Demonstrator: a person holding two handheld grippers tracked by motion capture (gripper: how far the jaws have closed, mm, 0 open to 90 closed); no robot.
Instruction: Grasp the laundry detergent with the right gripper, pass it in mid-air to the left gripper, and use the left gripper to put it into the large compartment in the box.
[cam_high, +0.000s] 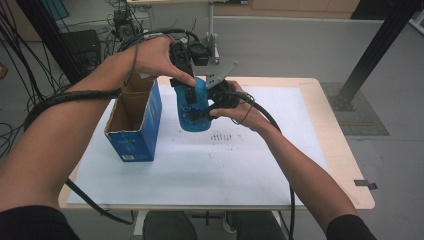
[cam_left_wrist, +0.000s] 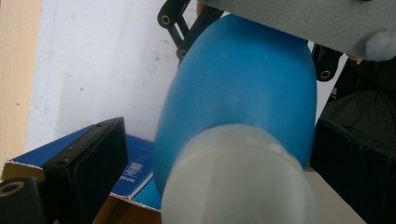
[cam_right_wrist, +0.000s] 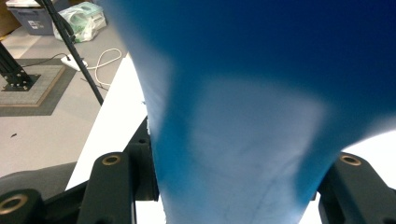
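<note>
**Ana:** Left gripper view has the left gripper (cam_left_wrist: 219, 154) set around the white cap end of the blue bottle (cam_left_wrist: 243, 88). One jaw stands off to the side with a clear gap, and the other is close on the far side. I cannot tell whether it is gripping or only bracketing the cap.

**Ben:** And the right gripper (cam_right_wrist: 229, 186)?

**Ana:** Its jaws sit tight on both flanks of the bottle's body, so I judge it clamped there. From the high view the bottle (cam_high: 194, 107) is held up off the white table sheet (cam_high: 200, 165), just beside the open blue cardboard box (cam_high: 136, 122).

**Ben:** What could go wrong?

**Ana:** The body is smooth and rounded. If the right jaws squeeze a tapering part, it could slide out and drop onto the sheet. If the left gripper twists or pulls before it bites the cap, it may just skid off. A swing toward the box could knock its flap.

**Ben:** Arm pose?

**Ana:** The left hand (cam_high: 155, 57) reaches in from above, wrist bent down. The right hand (cam_high: 245, 112) comes from the side, forearm angled across the table.
</note>
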